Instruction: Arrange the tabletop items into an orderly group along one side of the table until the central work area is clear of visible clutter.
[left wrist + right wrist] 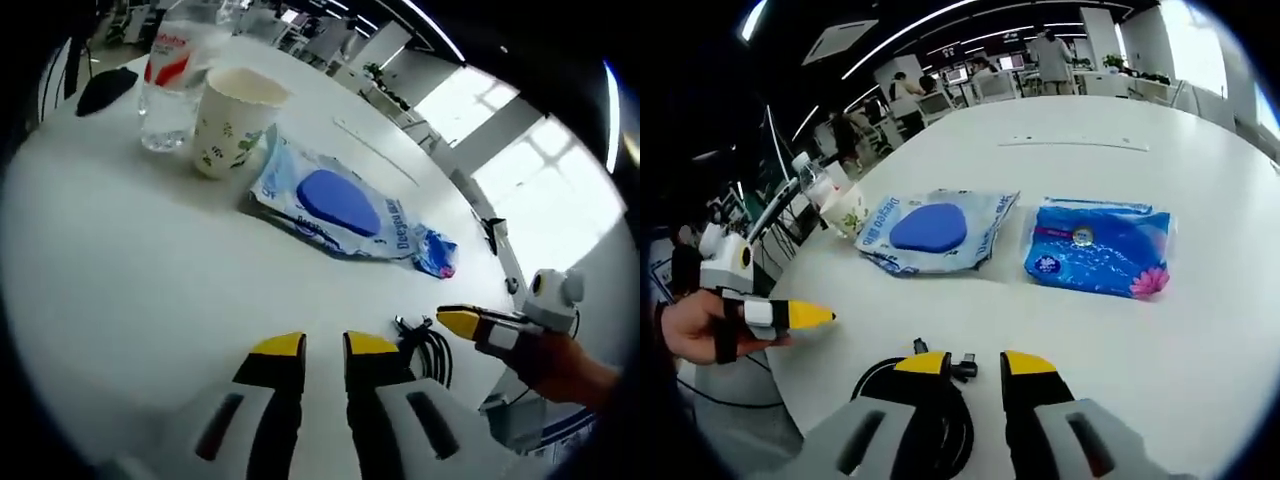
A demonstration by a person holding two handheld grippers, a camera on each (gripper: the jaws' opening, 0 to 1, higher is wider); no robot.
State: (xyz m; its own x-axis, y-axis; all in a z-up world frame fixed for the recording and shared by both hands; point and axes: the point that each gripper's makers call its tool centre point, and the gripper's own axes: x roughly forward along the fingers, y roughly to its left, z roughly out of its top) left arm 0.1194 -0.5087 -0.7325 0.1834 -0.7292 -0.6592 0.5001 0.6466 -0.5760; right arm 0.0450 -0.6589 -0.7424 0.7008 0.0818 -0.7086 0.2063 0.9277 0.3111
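Observation:
On the white table (130, 260) a clear water bottle (170, 85) and a paper cup (232, 120) stand together. Next to them lie a flat wipes pack with a blue lid (335, 205) and a small blue tissue packet (435, 252). My left gripper (325, 345) hovers over bare table, its jaws a narrow gap apart with nothing between them. My right gripper (977, 362) is open just above a coiled black cable (930, 410) at the table's edge, with the cable's plug lying in the gap. The wipes pack (935, 232) and tissue packet (1100, 250) lie ahead of it.
A black object (105, 88) lies at the far left beyond the bottle. A hand holds the left gripper (815, 316) off the table edge. The right gripper (450, 320) points at the cable (430, 350). Desks and people fill the office behind.

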